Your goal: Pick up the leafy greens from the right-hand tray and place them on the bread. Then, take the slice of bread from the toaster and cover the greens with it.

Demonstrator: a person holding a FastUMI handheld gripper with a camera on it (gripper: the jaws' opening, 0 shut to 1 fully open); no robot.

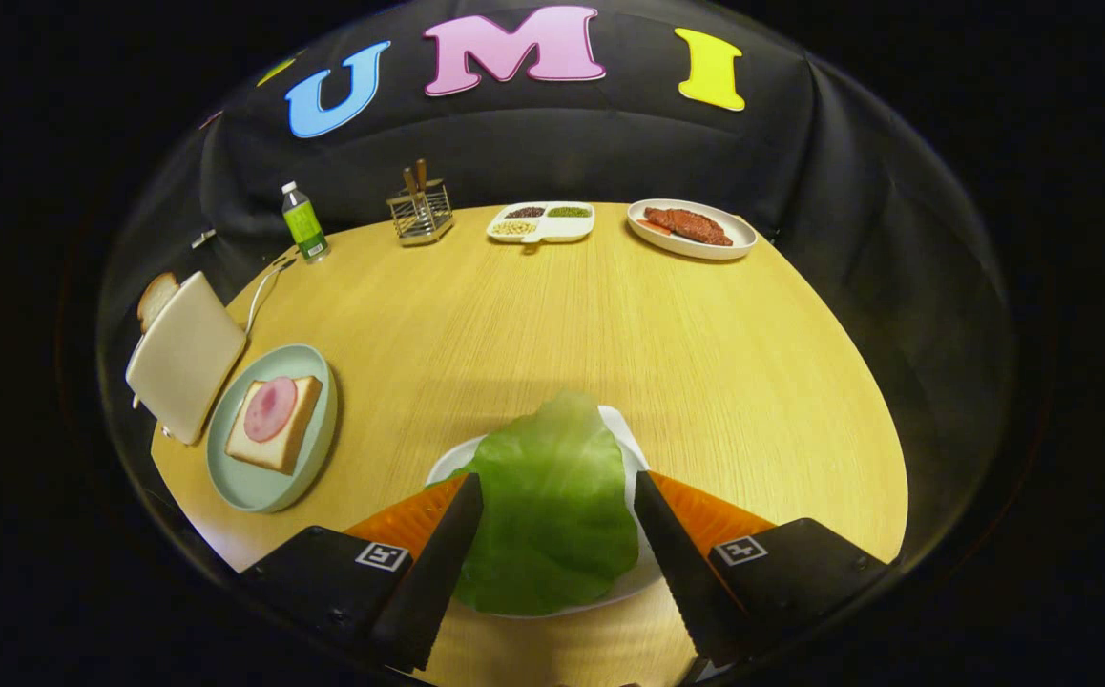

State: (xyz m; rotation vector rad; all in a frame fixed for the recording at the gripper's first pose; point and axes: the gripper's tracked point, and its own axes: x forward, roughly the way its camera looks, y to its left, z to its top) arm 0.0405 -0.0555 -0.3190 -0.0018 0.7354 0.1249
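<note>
Gripper (557, 491) fingers spread apart, straddling the flat green lettuce leaf (548, 506) on its white plate (621, 429), not clamping it. Ham-topped bread slice (276, 422) sits on the pale green plate (257, 482) beside the white toaster (185, 353).

- The gripper (557, 496) has its fingers spread wide, one to each side of the lettuce leaf (548, 506) on its white tray (621, 429); nothing stands between them and the leaf.
- A broad bare stretch of wooden table (533, 315) lies beyond the leaf.
- Toward the pale green plate (257, 482) with the ham-topped bread (276, 423), the tabletop between is bare.
- The toaster (185, 355) stands against that plate's far side, a bread slice (156, 296) sticking up.
- Bottle (304, 224), utensil rack (421, 212), divided dish (541, 223) and meat plate (692, 229) line the far edge.
</note>
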